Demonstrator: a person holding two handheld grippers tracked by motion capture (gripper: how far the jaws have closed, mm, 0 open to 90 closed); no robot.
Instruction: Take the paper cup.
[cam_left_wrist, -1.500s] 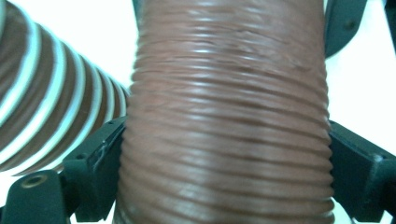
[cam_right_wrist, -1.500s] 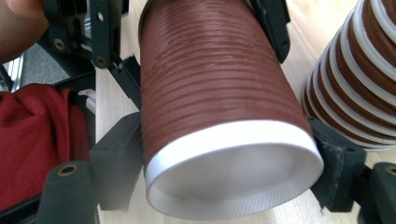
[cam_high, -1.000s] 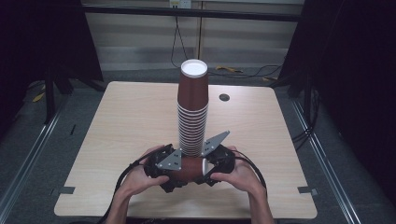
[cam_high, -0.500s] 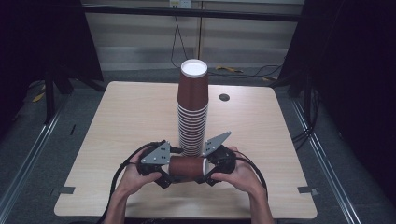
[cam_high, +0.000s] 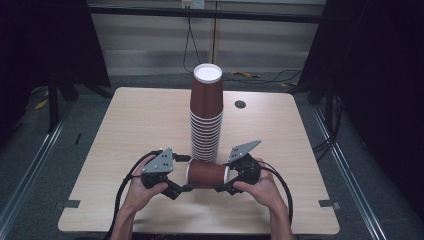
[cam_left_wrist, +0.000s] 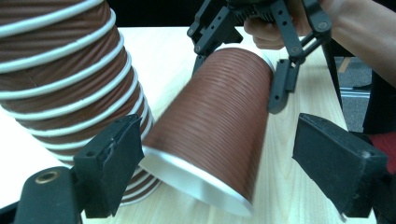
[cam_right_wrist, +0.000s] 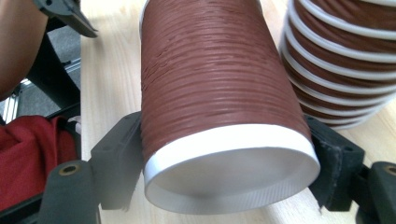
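No brand or writing shows on the brown ribbed paper cup (cam_high: 207, 173), which lies on its side near the table's (cam_high: 125, 120) near edge, just in front of the tall stack of cups (cam_high: 206, 117). The right gripper (cam_right_wrist: 224, 154) clamps its jaws on the cup's base end. The left gripper (cam_left_wrist: 219, 163), whose jaws have just been closing, stands open around the rim end without pressing it.
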